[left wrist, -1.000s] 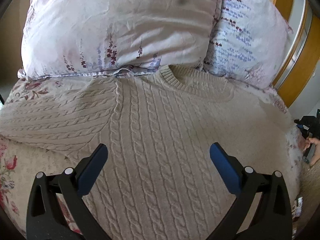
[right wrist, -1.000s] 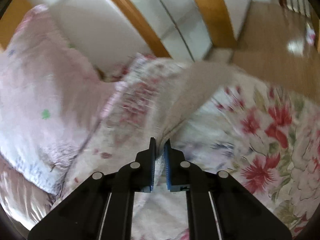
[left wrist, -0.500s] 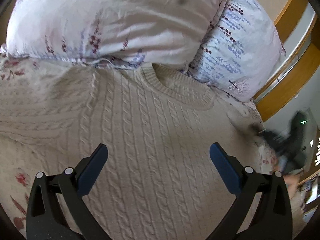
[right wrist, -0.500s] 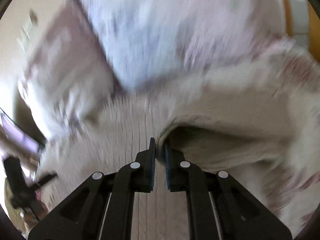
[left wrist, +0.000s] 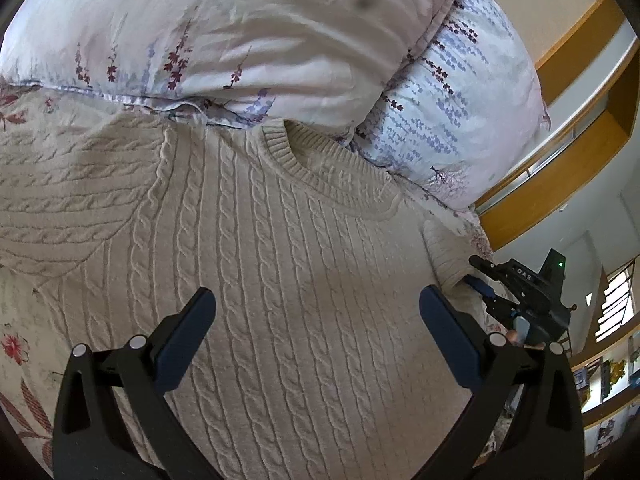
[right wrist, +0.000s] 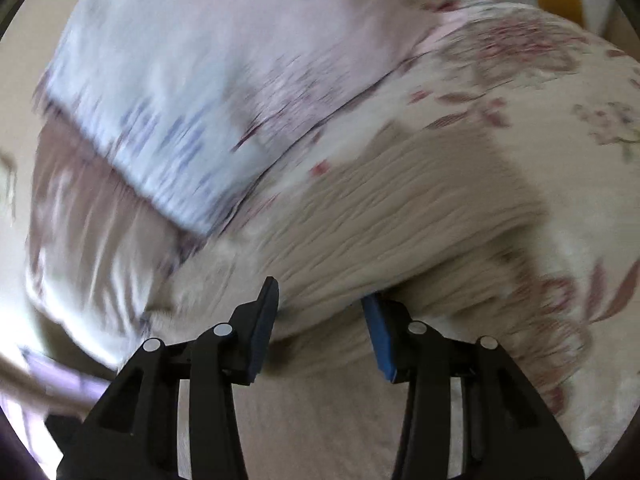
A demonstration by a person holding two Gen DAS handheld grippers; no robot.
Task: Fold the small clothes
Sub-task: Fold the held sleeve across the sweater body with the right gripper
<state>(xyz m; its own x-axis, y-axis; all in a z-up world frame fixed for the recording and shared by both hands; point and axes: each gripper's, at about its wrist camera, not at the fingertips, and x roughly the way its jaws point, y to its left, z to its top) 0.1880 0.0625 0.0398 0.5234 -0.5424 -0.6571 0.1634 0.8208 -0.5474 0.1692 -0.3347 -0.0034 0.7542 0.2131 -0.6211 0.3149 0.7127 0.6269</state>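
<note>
Crowding sweater [left wrist: 288, 280] collar: two floral pillows [left wrist: 248, 40], touching.

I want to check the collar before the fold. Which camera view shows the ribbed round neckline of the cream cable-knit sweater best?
The left wrist view: the ribbed round neckline of the cream cable-knit sweater lies sharp and whole below the floral pillows. The right wrist view is blurred and shows only a knit fold, no neckline.

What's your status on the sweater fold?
Left gripper open over sweater. Right gripper just opening, sleeve between jaws, unpinched. Pillows touching collar.
</note>
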